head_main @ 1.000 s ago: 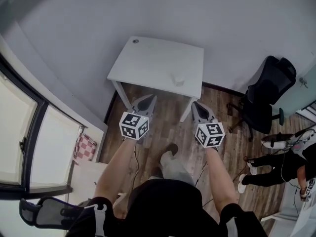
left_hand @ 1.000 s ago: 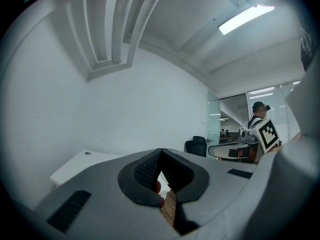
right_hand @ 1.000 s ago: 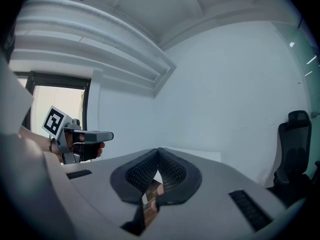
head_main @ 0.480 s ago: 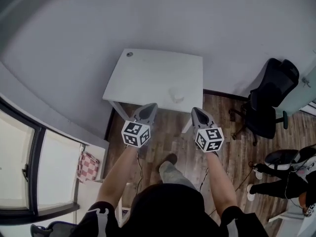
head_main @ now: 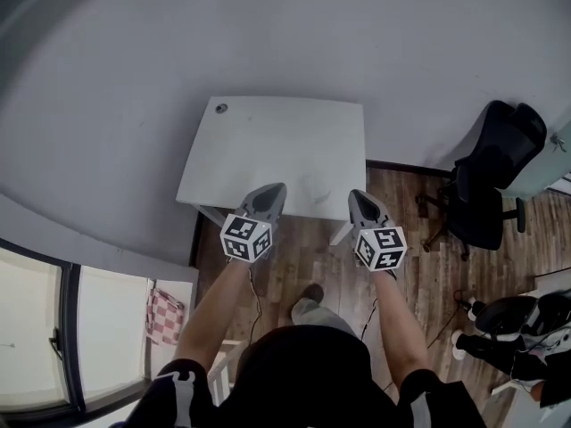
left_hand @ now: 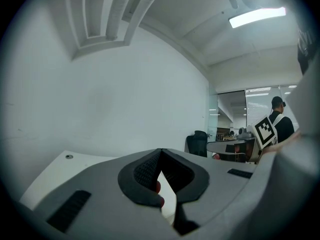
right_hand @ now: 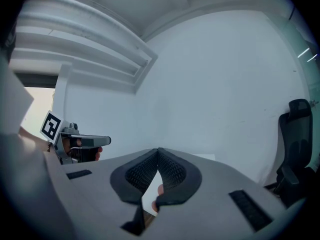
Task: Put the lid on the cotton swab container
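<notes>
White table (head_main: 268, 145) stands against a grey wall (head_main: 268, 34) on wooden floor (head_main: 428, 266). A small clear container (head_main: 318, 185) sits near its front edge, between my grippers; it is too faint to tell its contents or any lid. My left gripper (head_main: 272, 190) and right gripper (head_main: 357, 196) hover there, jaws clenched together on nothing

Container (head_main: 315, 185), seemingly clear, on table (head_main: 259, 145)
</notes>
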Tool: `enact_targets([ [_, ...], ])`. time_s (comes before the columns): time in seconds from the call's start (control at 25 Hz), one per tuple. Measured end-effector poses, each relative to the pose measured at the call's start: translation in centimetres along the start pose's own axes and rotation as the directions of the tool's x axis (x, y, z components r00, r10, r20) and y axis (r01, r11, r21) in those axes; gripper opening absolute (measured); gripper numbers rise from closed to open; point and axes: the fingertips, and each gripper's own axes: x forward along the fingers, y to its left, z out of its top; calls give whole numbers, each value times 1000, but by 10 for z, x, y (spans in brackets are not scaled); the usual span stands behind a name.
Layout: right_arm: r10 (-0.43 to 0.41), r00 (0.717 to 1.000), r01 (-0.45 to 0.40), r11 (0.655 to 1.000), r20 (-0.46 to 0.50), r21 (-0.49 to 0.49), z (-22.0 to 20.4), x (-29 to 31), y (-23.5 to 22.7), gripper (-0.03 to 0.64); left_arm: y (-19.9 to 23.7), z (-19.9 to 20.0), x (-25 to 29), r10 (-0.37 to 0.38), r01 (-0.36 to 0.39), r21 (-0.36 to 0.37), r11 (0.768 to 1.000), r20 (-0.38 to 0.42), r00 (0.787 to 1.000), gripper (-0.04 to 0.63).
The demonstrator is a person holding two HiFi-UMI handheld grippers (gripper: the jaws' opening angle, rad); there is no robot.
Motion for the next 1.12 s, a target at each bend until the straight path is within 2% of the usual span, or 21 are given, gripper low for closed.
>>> enact_targets([
  [0.52,-49,999,49,998,-17,48,-16,45,-58,14,29,-15,74,-61,60,-15,998,-38,997,18],
  [1.12,-74,996,78,994,-55,75,-45,53,-68,14,41,-33,96,-107,106,-19,994,-56,993,18],
])
